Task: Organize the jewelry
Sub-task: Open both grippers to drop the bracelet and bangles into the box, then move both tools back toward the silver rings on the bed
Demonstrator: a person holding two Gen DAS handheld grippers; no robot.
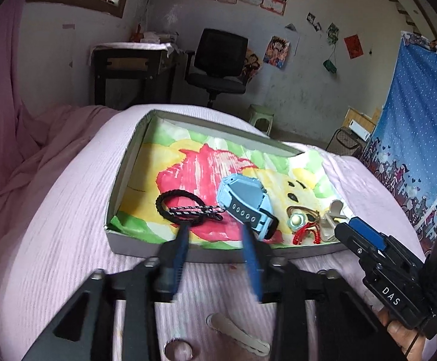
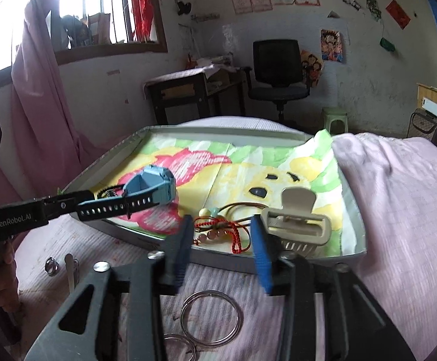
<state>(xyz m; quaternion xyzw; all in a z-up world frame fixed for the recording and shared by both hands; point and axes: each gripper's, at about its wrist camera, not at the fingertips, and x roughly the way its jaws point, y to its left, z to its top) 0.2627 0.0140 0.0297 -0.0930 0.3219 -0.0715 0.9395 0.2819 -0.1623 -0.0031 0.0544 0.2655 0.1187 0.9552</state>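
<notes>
A bed covered in a pale pink ribbed cover [image 1: 53, 210] carries everything. On it sits a shallow grey tray [image 1: 146, 248]. In front of the tray, directly on the cover, lie 2 large metal rings [image 2: 211, 319], touching, plus a small ring [image 2: 51, 265] just beside a pale flat clip [image 2: 69, 270].

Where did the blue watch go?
The blue watch lies in the tray on the bed, seen from the left wrist, between the black cord bracelet on its left and the red string bracelet on its right.
</notes>
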